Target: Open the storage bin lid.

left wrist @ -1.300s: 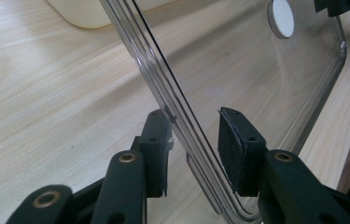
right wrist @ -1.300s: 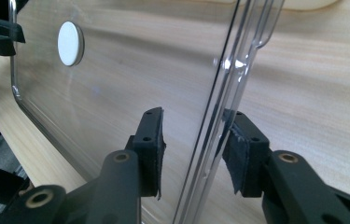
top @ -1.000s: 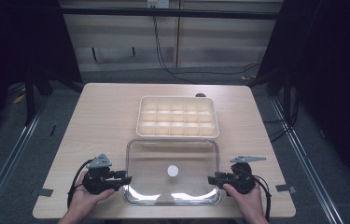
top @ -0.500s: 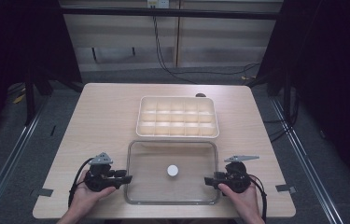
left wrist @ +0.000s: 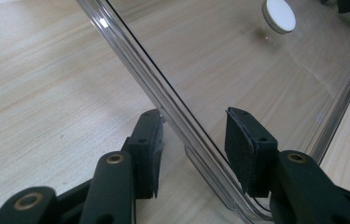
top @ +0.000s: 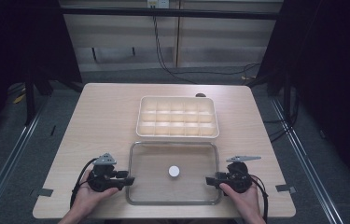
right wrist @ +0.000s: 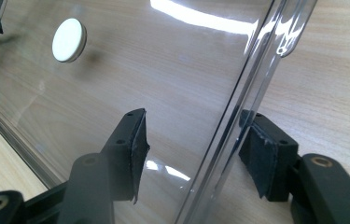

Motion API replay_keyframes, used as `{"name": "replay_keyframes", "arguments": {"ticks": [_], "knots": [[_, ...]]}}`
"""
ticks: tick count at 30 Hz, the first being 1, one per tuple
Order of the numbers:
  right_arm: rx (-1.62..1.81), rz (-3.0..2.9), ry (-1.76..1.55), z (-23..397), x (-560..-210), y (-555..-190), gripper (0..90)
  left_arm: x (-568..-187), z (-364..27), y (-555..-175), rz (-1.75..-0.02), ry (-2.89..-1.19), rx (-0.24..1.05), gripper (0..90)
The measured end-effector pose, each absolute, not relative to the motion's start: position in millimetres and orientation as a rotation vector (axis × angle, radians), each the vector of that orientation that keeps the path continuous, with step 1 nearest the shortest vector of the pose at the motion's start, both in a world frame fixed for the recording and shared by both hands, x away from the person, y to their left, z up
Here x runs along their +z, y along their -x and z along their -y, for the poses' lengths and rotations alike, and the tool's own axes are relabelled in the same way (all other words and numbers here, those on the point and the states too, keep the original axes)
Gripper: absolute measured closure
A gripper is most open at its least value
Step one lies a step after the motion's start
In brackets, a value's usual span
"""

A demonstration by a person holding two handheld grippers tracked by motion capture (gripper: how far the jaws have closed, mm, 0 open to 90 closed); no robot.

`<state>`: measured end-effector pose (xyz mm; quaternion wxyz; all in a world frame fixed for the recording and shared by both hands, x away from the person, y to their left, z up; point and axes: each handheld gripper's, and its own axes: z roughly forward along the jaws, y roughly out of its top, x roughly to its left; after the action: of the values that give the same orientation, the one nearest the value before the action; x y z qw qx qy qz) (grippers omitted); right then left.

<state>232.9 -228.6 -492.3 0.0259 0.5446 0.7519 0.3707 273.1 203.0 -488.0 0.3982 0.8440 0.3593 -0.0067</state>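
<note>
I judge this a laboratory or test cell, not a home or kitchen. I find one plain wooden table (top: 107,116) on grey carpet, boxed in by black curtains (top: 18,42) on both sides. Metal floor rails (top: 9,158) run along each flank, loose cables (top: 163,51) trail across the floor behind, and tape marks (top: 45,192) sit at the table's near corners.

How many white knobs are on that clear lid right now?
1: the white knob sits at the middle of the clear lid, which lies flat on the table in front of the compartment tray.
</note>
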Motion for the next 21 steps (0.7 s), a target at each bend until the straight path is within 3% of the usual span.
{"name": "replay_keyframes", "arguments": {"ticks": [21], "knots": [[1.149,-2.293,-1.705,239,-490,-229,37.9,-492,-190,-271,-0.902,-2.199,-0.027,46.0]]}}
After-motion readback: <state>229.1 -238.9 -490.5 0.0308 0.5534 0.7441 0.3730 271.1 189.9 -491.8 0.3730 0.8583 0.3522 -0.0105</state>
